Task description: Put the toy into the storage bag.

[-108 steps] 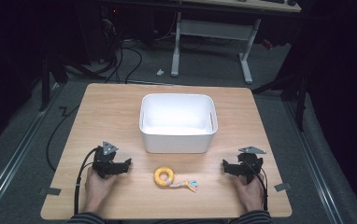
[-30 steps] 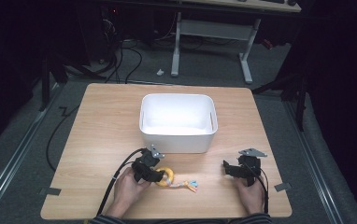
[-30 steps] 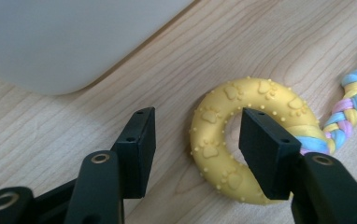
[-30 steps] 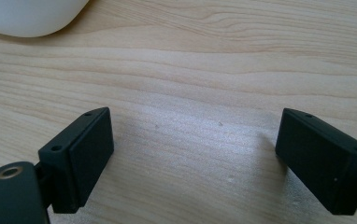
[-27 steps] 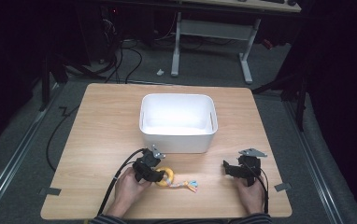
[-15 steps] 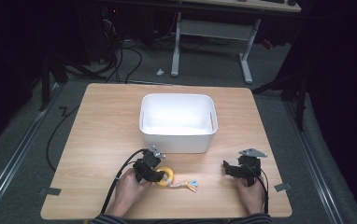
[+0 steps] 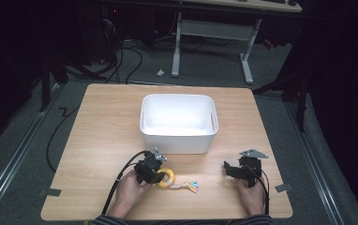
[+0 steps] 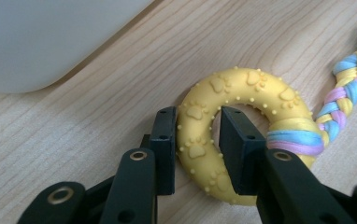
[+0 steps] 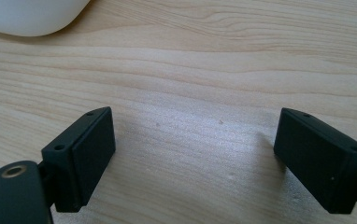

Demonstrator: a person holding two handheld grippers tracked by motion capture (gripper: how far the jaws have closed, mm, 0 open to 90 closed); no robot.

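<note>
**Inspector:** Condition of the surface?

**Assistant:** A light wooden table [image 7: 102, 140] with a visible grain, unmarked apart from a few tiny specks seen in the right gripper view. A strip of grey tape [image 7: 50, 191] sits at its near left edge and another [image 7: 283, 187] at the near right. A white plastic bin [image 7: 179, 123] stands at the middle of the table.

**Inspector:** The room?

**Assistant:** Dark. Grey carpet [image 7: 205, 70] beyond the table, black cables [image 7: 125, 61] trailing on it, and the white legs of a desk [image 7: 210, 40] at the far side.

**Inspector:** Left gripper?

**Assistant:** The left gripper [image 8: 196, 140] is at the near edge, just in front of the bin. Its jaws straddle the band of a yellow rubber ring [image 8: 235, 135] with paw prints and small studs: one jaw outside the ring, the other inside its hole, both close against the rubber. The ring lies flat on the wood. A braided rope [image 8: 342, 98] of blue, pink and yellow is looped through it and runs away towards the person's right.

**Inspector:** Right gripper?

**Assistant:** The right gripper [image 9: 193, 158] is near the front right of the table, well apart from the ring, jaws spread wide over bare wood.
</note>
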